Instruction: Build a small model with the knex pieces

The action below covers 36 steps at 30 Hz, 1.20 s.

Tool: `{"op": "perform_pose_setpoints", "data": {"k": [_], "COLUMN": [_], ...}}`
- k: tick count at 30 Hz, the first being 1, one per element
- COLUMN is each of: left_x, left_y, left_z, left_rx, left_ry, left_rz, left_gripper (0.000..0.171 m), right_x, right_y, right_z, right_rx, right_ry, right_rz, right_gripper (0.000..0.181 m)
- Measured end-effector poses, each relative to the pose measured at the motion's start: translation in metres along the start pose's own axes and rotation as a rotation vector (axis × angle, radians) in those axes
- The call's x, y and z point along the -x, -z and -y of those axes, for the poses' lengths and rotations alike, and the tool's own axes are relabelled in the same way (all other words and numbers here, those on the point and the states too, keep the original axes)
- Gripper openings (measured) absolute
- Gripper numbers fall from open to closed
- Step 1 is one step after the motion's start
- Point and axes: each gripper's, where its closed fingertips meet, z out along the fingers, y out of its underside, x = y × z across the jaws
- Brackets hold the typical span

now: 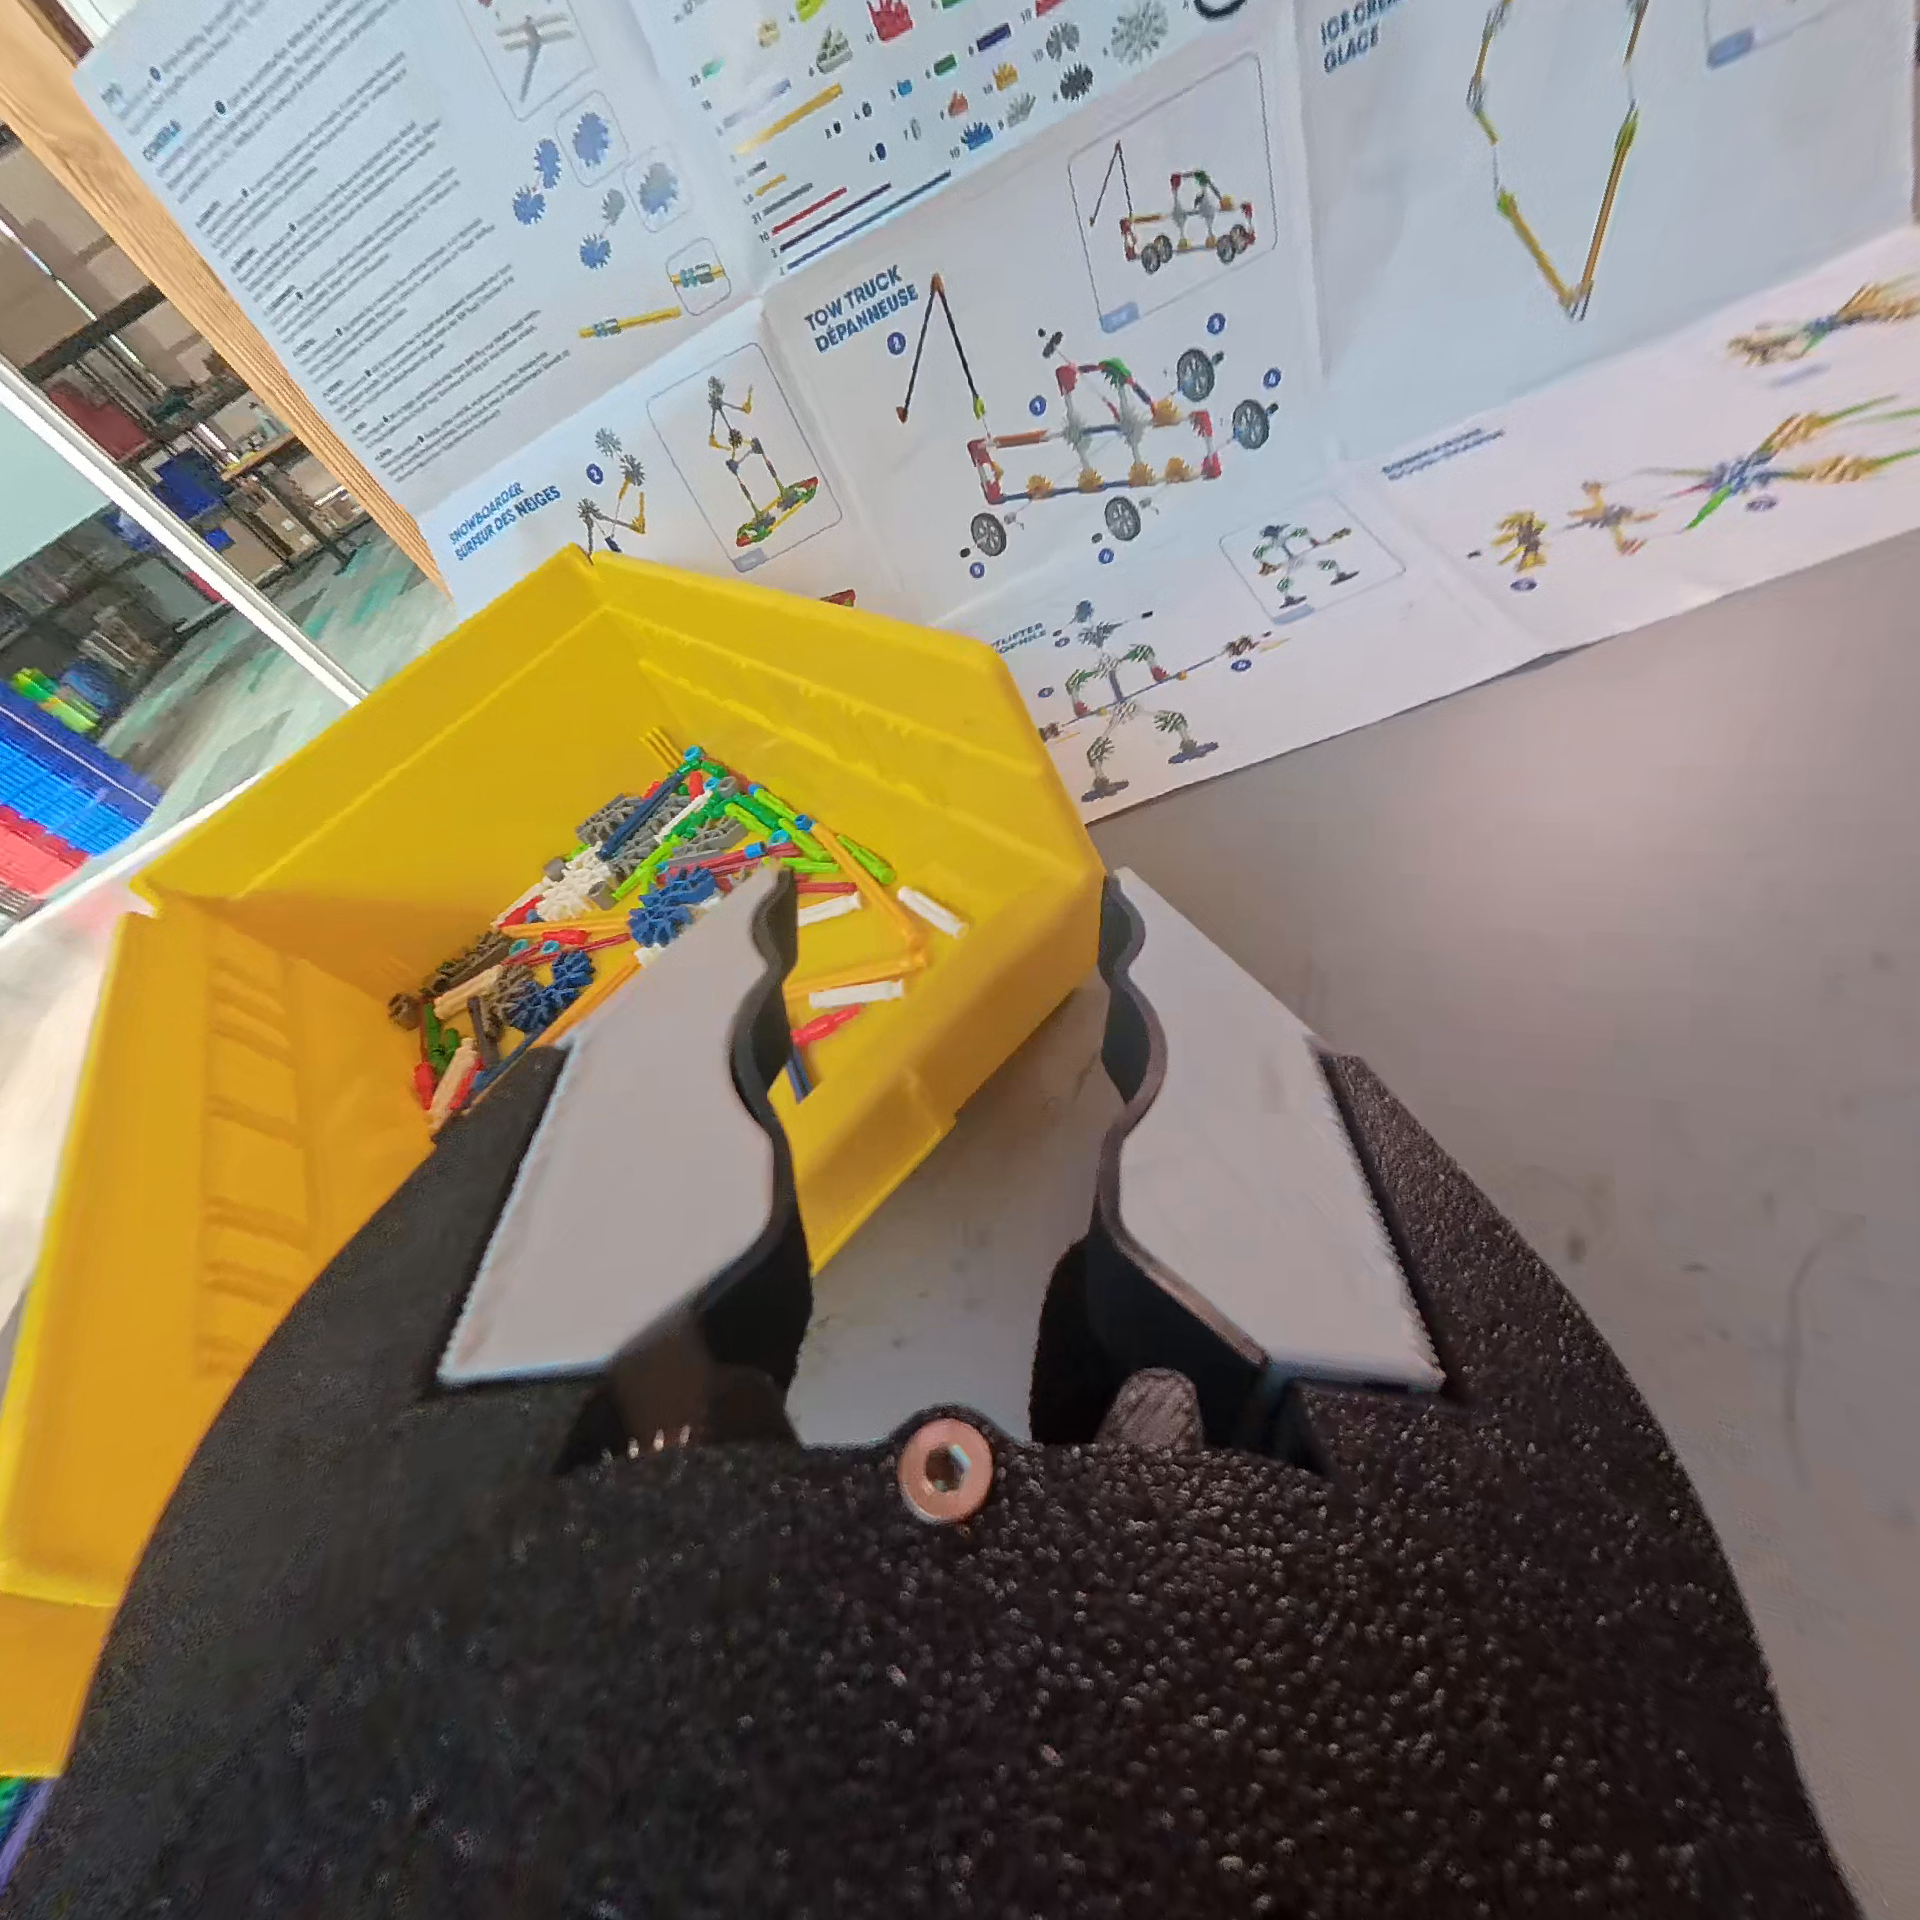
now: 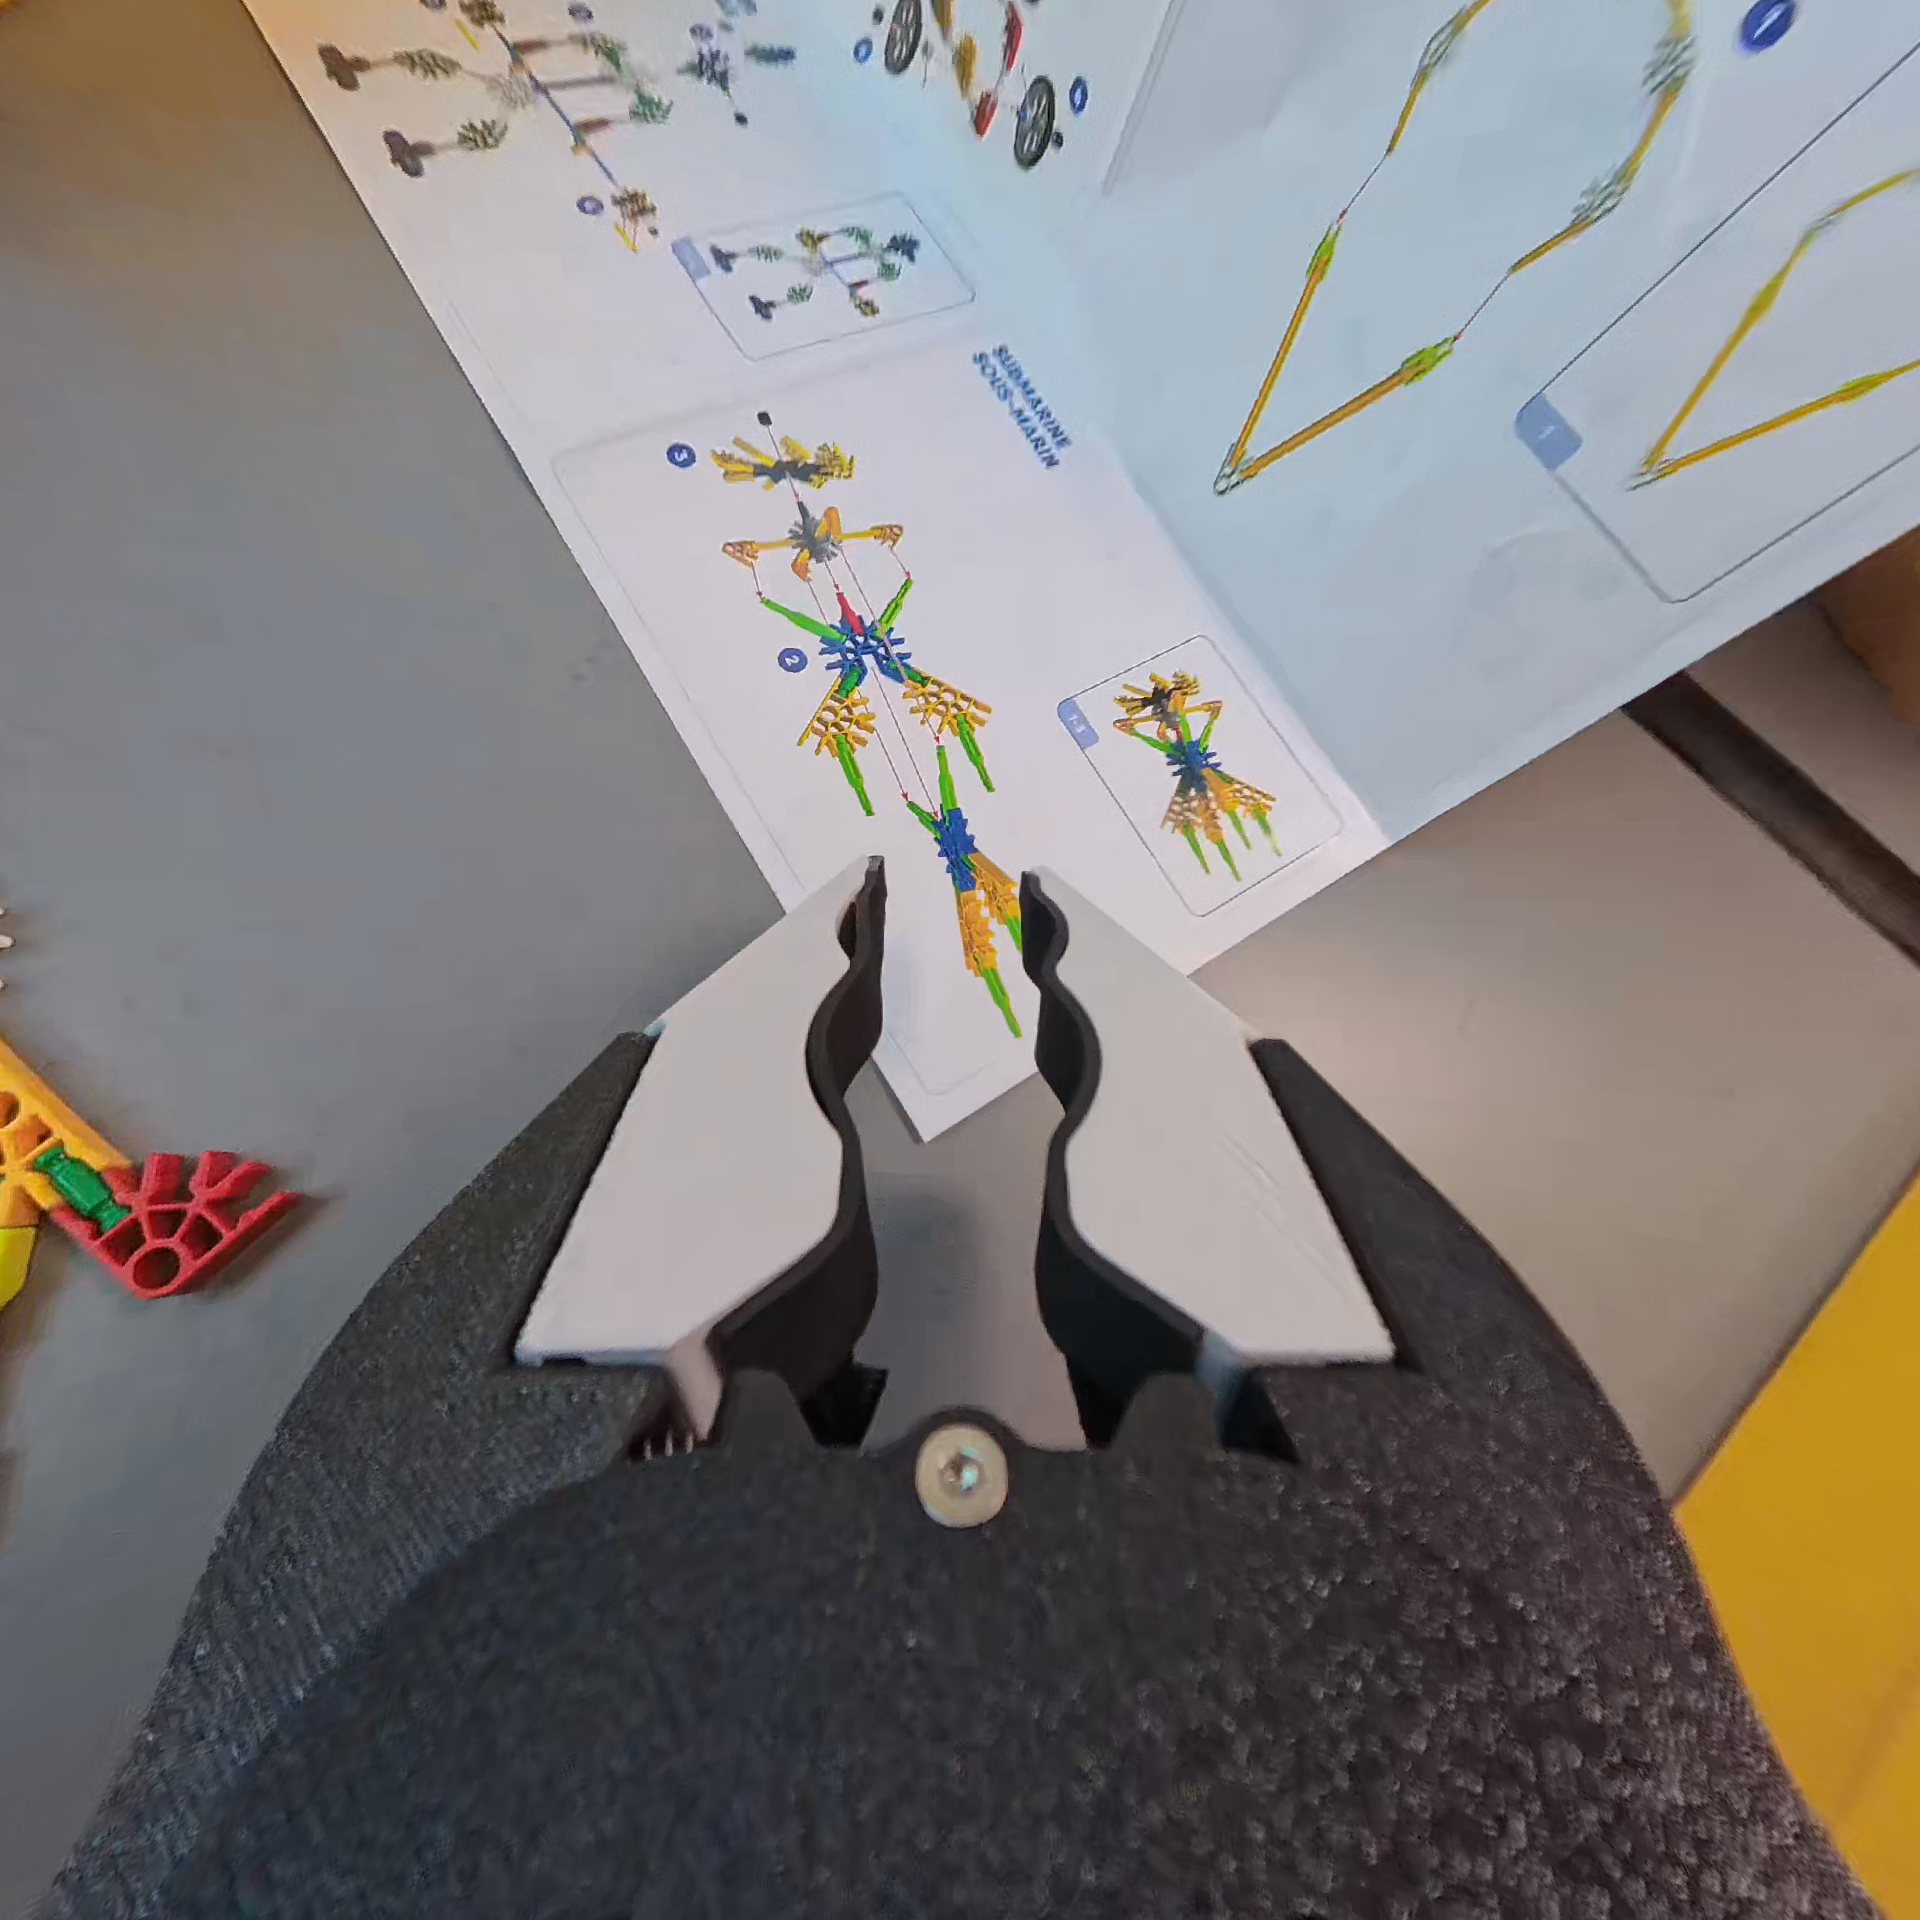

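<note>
At the far left the yellow bin [image 1: 343,935] sat on the grey tabletop [image 1: 1558,935], tilted in the view, with a heap of small plastic building pieces [image 1: 665,914] in its bottom: thin rods, toothed connectors, white stubs; these looked light, stiff and smooth, likely to slip or roll unless pinched across the middle of a rod or the flat faces of a connector. The left claw [image 1: 945,894] hung spread and empty, one finger over the bin's inside, the other beyond its rim above the tabletop, pointing forward and slightly down toward the large instruction sheet [image 1: 1039,364] propped behind.

Further right, a partly built piece with a red connector [image 2: 171,1221], joined to a green rod and a yellow part, lay flat on the tabletop, well apart from the right claw [image 2: 951,878]; that claw was parted a little, gripping nothing, angled down over the near corner of the sheet; a yellow surface [image 2: 1808,1558] showed at its right.
</note>
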Motion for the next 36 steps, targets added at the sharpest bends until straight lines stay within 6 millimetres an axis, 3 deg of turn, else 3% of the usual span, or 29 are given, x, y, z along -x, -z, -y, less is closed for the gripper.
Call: {"op": "perform_pose_setpoints", "data": {"k": [4,5,7,15,20,24,27,29,32,36], "left_x": [0.005,0.005,0.007,0.003,-0.007,-0.011,-0.016,-0.016,-0.017,-0.016], "left_y": [-0.002,-0.003,-0.005,-0.021,-0.022,-0.021,-0.019,-0.017,-0.009,0.007], "left_z": [-0.016,-0.021,-0.030,-0.057,-0.072,-0.072,-0.072,-0.072,-0.072,-0.073], "left_rx": [0.109,0.134,0.181,0.399,0.449,0.439,0.453,0.453,0.434,0.382], "left_ry": [-0.120,-0.125,-0.140,-0.333,-0.367,-0.448,-0.463,-0.478,-0.498,-0.550], "left_rz": [-0.080,-0.117,-0.176,-0.312,-0.396,-0.406,-0.418,-0.432,-0.459,-0.491], "left_gripper": [0.055,0.055,0.055,0.059,0.037,0.028,0.025,0.024,0.024,0.024], "right_x": [-0.013,-0.018,-0.028,-0.082,-0.089,-0.042,0.004,0.023,0.041,0.049], "right_y": [-0.020,-0.021,-0.025,-0.050,-0.049,-0.053,-0.081,-0.105,-0.131,-0.126], "right_z": [-0.024,-0.024,-0.027,-0.020,-0.014,0.035,0.067,0.082,0.084,0.082], "right_rx": [0.193,0.203,0.231,0.283,0.290,0.152,0.113,0.111,0.167,0.175], "right_ry": [-0.028,-0.078,-0.120,-0.202,-0.150,-0.055,-0.053,-0.087,-0.022,0.073], "right_rz": [0.056,0.074,0.116,0.067,-0.016,0.054,0.179,0.225,0.243,0.319], "right_gripper": [0.027,0.023,0.032,0.034,0.034,0.037,0.039,0.039,0.040,0.031]}}
